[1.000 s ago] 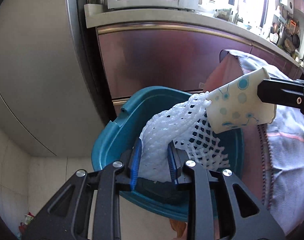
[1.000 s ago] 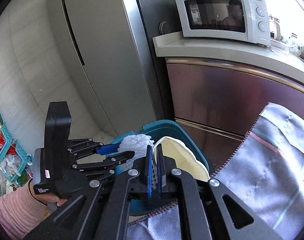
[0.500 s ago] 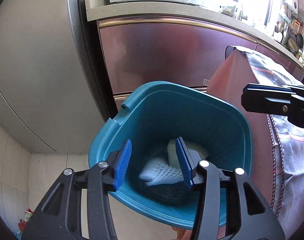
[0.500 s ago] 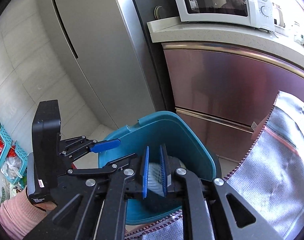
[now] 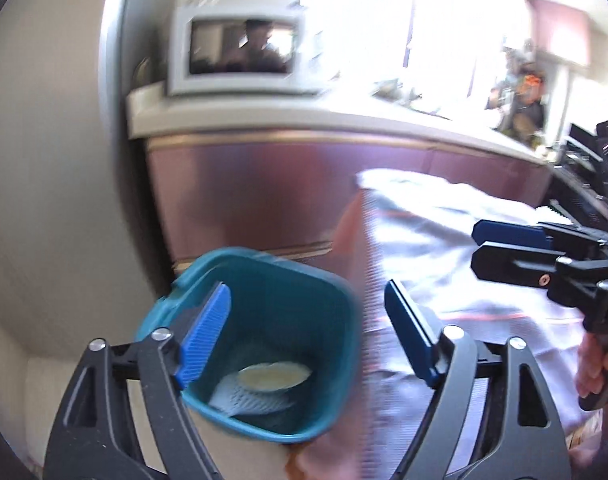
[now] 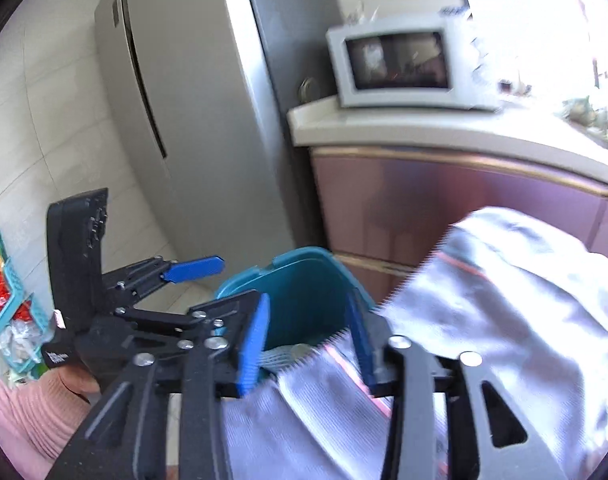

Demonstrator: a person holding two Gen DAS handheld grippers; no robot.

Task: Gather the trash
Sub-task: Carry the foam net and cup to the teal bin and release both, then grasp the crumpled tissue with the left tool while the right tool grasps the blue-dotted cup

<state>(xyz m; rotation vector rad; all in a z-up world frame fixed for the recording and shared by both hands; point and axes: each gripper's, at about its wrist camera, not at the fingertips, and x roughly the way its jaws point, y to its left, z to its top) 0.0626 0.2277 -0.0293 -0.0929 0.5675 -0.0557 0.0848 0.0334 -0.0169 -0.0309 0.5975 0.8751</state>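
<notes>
1. Teal plastic forms the bin [image 5: 324, 292], which stands on the floor against the maroon cabinet [image 5: 264, 196], just beside the cloth-draped table edge [image 5: 444, 248].
2. Two pieces of trash lie at the bottom of the bin: a white foam net [image 5: 244, 398] and, resting on it, a paper cup [image 5: 274, 376] with its pale mouth showing.
3. Left gripper [image 5: 308, 340]: its blue pads stand wide apart with nothing between them; they have just been opening, and the bin shows in the gap from above.
4. Right gripper [image 6: 310, 344]: its jaws have also just been opening and now stand partly apart, empty, over the bin's rim and the cloth's fringe.
5. Progress, as I judge it: both items carried here are delivered, so this drop is finished. Whether more trash waits elsewhere cannot be told; the cloth that shows is bare of litter.
6. What seems left is to draw both tools back from the bin and look for further pieces.
7. Writing: a small white label on the left tool's body in the right view is too blurred to read. The microwave [image 6: 400, 64] shows no legible brand; motion blur smears everything there.
</notes>
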